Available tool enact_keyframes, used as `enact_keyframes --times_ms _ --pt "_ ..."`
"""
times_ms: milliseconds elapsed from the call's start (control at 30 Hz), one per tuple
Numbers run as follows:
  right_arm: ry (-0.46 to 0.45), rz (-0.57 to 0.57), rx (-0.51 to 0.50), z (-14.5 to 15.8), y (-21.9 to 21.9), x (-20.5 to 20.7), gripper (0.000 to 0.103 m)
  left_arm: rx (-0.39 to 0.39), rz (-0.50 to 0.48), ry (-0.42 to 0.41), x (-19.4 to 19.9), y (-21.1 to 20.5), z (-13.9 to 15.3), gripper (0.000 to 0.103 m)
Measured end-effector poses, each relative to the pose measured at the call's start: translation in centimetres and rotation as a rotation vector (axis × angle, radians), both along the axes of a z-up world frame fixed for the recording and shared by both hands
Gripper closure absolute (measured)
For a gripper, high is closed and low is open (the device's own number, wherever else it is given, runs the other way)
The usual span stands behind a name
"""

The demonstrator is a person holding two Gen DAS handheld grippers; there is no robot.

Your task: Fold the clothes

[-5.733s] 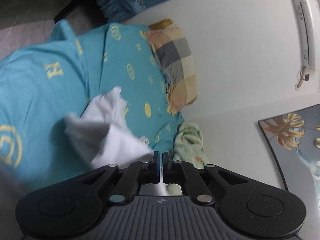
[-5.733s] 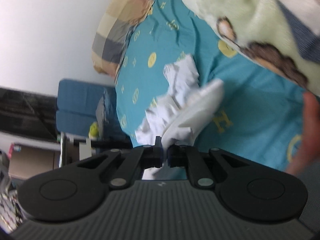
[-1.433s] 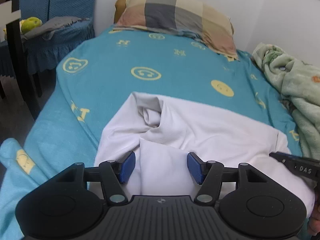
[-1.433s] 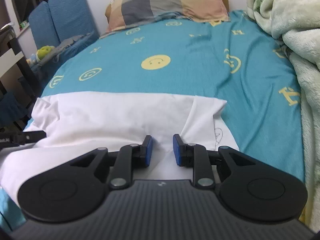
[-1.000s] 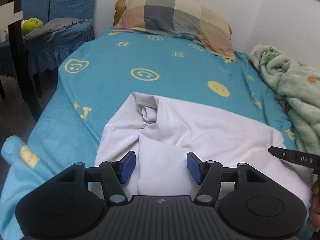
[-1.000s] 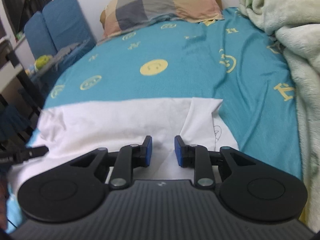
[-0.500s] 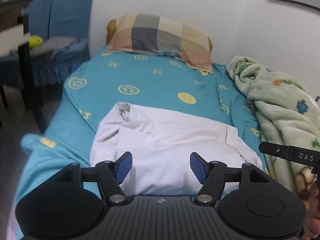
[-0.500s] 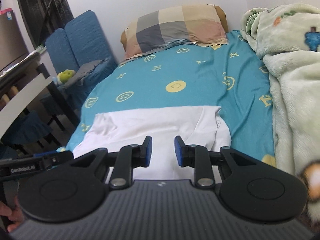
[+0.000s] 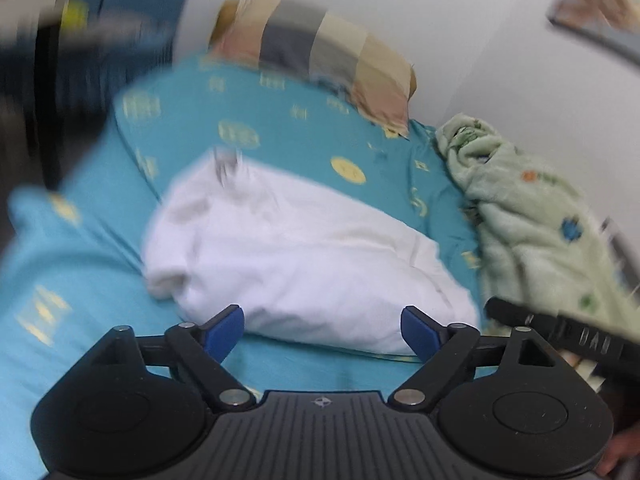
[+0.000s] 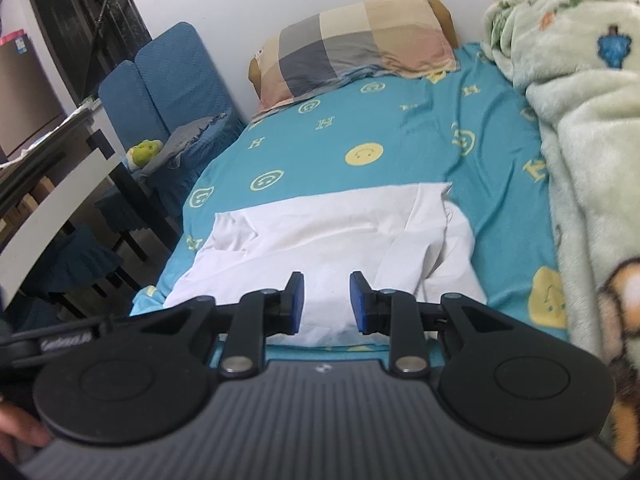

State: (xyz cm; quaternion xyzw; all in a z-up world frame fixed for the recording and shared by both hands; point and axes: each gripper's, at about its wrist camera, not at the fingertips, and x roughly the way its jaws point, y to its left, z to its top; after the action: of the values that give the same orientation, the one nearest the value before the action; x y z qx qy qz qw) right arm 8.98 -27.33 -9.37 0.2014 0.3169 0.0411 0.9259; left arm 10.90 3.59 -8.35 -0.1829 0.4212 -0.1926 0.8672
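The white garment (image 10: 320,236) lies flat on the teal bed sheet (image 10: 400,120), between blue chairs (image 10: 168,76) and green blanket (image 10: 580,128); left hand-held gripper (image 9: 322,330) wide, right hand-held gripper (image 10: 326,304) narrower, both empty; left view blurred.

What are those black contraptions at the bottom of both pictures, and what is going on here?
They are hand-held grippers, one in each of a person's hands, each with a camera looking out along its two blue-tipped fingers. One picture comes from the left gripper and is blurred; the other comes from the right gripper. Both stand open and hold nothing. Ahead lies a white garment on a teal bed sheet, partly folded as far as can be told. A checked pillow sits at the far end, and a pale green blanket lies along the right.
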Motion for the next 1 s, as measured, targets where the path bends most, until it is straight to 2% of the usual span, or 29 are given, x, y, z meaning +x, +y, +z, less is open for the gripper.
enact_keyframes --times_ms 133,267,367,433,500,600,667,700,733,767,933,1000 --pt "0.033 0.004 0.084 -0.9 0.0 0.7 0.074 -0.222 0.083 0.197 3.3 1.9 -4.2 0.015" --pt "0.079 0.000 0.178 -2.2 0.0 1.4 0.073 -0.321 0.140 0.263 4.9 2.6 -6.7 0.015" --pt "0.130 -0.006 0.293 -3.4 -0.4 2.1 0.073 -0.396 0.184 0.313 6.1 3.2 -8.5 0.015" --pt "0.157 -0.012 0.369 -4.3 -0.7 2.4 0.073 -0.434 0.218 0.318 6.5 3.7 -9.0 0.017" --pt "0.180 -0.015 0.437 -5.2 -0.8 2.7 0.073 -0.455 0.256 0.315 6.7 4.2 -9.4 0.024" --pt "0.220 -0.019 0.523 -6.3 -0.8 3.1 0.074 -0.472 0.290 0.315 7.1 4.7 -9.8 0.040" --pt "0.241 -0.020 0.566 -7.0 -0.6 3.2 0.074 -0.469 0.295 0.302 7.1 4.7 -9.7 0.057" --pt "0.248 -0.022 0.585 -7.3 -0.5 3.2 0.074 -0.470 0.295 0.293 7.1 4.6 -9.6 0.062" --pt "0.254 -0.028 0.607 -7.6 -0.4 3.3 0.074 -0.472 0.292 0.283 7.1 4.5 -9.4 0.073" --pt "0.258 -0.039 0.635 -7.9 -0.3 3.3 0.074 -0.476 0.286 0.274 7.1 4.5 -9.2 0.078" --pt "0.277 -0.106 0.824 -9.7 0.3 3.6 0.072 -0.495 0.264 0.241 7.5 4.5 -8.5 0.084" --pt "0.283 -0.113 0.901 -10.3 0.8 3.9 0.062 -0.504 0.262 0.242 7.6 4.4 -8.5 0.084"
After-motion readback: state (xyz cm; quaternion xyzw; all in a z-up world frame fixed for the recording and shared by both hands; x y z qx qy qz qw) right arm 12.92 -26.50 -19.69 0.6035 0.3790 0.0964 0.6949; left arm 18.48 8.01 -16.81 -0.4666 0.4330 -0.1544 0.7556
